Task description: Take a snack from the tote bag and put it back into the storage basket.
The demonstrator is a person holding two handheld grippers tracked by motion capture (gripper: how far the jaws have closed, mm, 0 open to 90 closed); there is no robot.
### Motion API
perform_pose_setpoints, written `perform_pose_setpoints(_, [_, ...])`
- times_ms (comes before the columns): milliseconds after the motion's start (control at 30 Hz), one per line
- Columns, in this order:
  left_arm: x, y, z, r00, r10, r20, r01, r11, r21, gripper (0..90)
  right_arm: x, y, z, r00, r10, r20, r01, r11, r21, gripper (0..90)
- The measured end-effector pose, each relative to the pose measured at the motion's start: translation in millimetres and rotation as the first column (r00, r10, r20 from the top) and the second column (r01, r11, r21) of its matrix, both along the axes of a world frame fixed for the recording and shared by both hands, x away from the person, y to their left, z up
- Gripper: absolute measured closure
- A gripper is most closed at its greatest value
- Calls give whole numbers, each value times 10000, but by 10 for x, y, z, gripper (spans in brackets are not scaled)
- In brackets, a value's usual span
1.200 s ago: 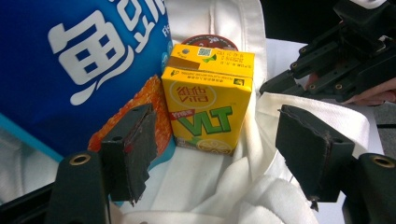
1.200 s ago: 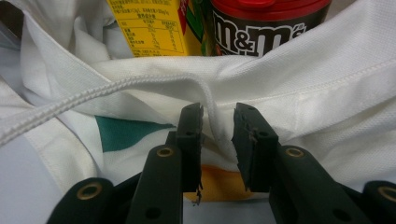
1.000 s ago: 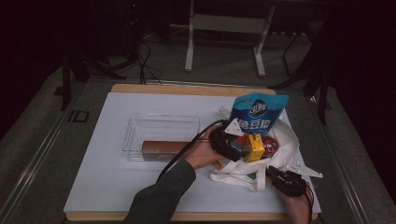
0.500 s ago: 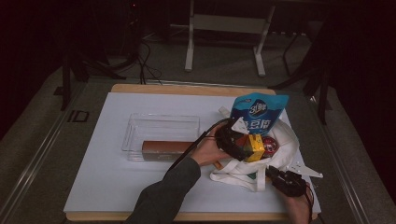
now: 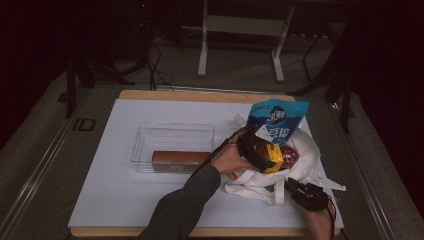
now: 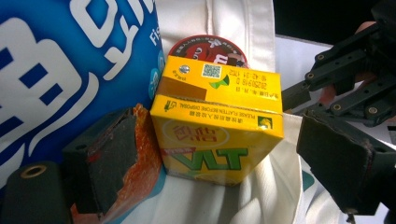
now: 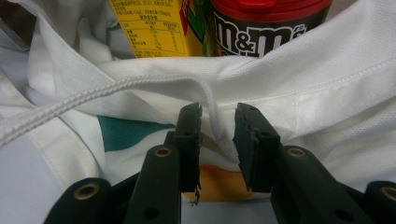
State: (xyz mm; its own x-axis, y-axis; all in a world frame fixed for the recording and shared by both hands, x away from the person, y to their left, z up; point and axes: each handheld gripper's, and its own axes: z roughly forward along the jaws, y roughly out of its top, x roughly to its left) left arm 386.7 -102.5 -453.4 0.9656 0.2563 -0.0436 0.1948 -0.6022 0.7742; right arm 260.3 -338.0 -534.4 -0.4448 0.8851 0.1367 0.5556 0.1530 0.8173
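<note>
The yellow carton (image 6: 217,126) stands inside the white cloth bag (image 5: 260,182), its base hidden by fabric. The left tool (image 6: 224,154) has just been opening; its jaws stand released either side of the carton. Behind the carton, a red-lidded candy tub (image 6: 208,46) is half hidden; beside it leans a glossy blue pouch (image 5: 277,120). The right tool (image 7: 217,135) pinches the bag's corded hem.

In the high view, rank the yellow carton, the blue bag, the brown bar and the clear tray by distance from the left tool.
1. Yellow carton: at the left tool.
2. Blue bag: just behind.
3. Brown bar: left, in the tray.
4. Clear tray: around the bar, far wall farthest.
</note>
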Motion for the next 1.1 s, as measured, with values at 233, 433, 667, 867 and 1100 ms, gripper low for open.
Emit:
perform_pose_setpoints(233, [45, -68, -5, 9997, -221, 40, 221, 9997, -113, 135, -7, 3, 0, 10000, -8, 36, 8, 10000, 3, 703])
perform_pose_setpoints(433, [45, -141, -42, 9993, -343, 133, 342, 9994, 53, 153, -9, 4, 1, 10000, -6, 36, 6, 10000, -2, 702])
perform_pose_setpoints(667, [43, -223, -136, 9989, -420, 213, 412, 9985, 353, 194, -10, 5, 0, 10000, -7, 43, 7, 10000, 11, 699])
perform_pose_setpoints(867, [26, -246, -158, 9986, -409, 339, 389, 9975, 585, 210, -10, 4, -1, 10000, -3, 42, 3, 10000, 12, 699])
perform_pose_setpoints(1100, [-4, -269, -186, 9976, -358, 585, 286, 9924, 1194, 279, -9, 3, -2, 10000, 11, 57, -11, 10000, 4, 699])
